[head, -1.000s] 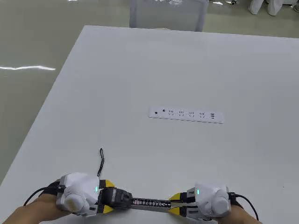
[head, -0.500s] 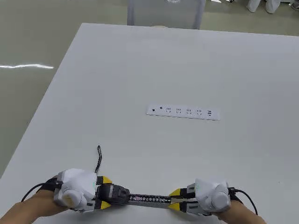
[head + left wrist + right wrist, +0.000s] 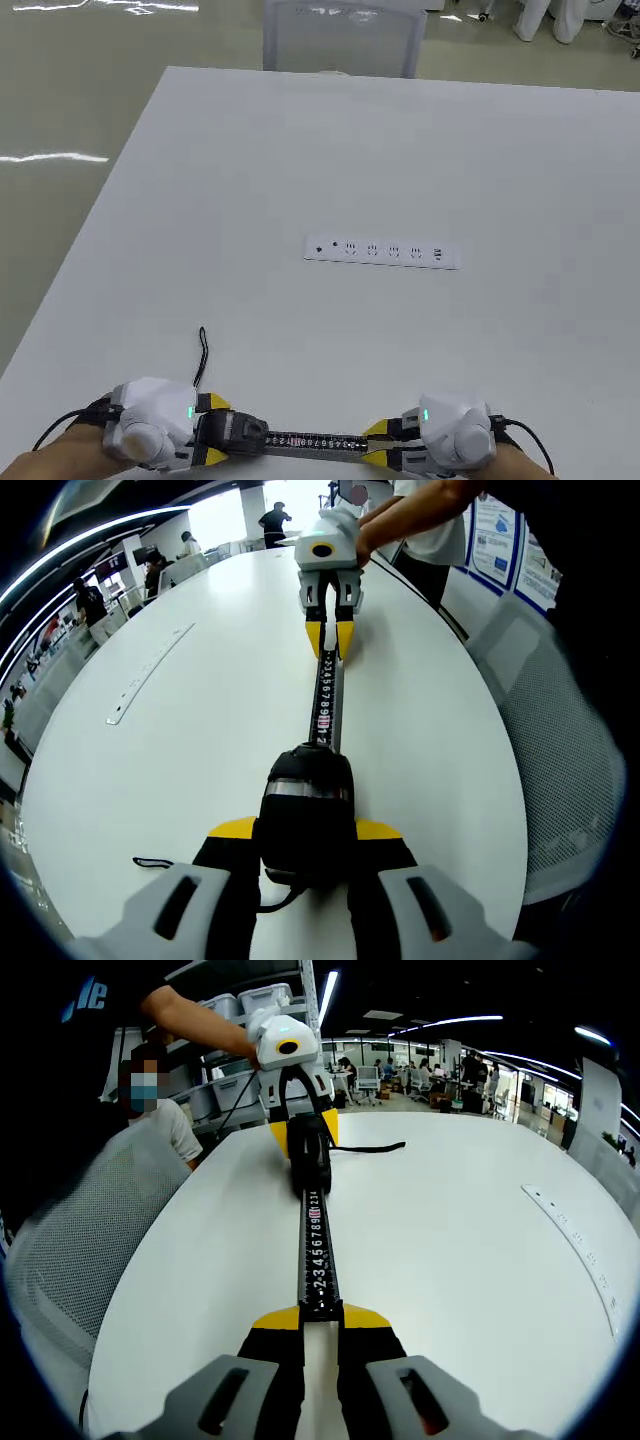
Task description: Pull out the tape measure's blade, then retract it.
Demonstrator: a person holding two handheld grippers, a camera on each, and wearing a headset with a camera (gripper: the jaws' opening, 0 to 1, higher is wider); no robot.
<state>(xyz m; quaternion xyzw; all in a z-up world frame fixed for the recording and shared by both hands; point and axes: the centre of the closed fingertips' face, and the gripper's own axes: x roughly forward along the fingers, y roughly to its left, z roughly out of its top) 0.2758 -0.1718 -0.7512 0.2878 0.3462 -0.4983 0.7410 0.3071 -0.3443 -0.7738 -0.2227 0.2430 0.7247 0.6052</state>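
Tape measure case (image 3: 305, 798) clamped between jaws of left hand-held gripper (image 3: 305, 830). Blade (image 3: 316, 1245) drawn out straight from case to right hand-held gripper (image 3: 320, 1318), tip pinched in its closed jaws. Power strip (image 3: 382, 251) seen on surface (image 3: 350, 150), well ahead of both.

tape case (image 3: 305, 795) sides hidden inside left tongs (image 3: 307, 829), blade (image 3: 316, 1250) tip hidden between right tongs (image 3: 320, 1317), blade numerals unreadable in head view, chair (image 3: 340, 40) cut by top edge

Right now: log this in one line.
left gripper shut on tape measure | right gripper shut on blade | blade partly out
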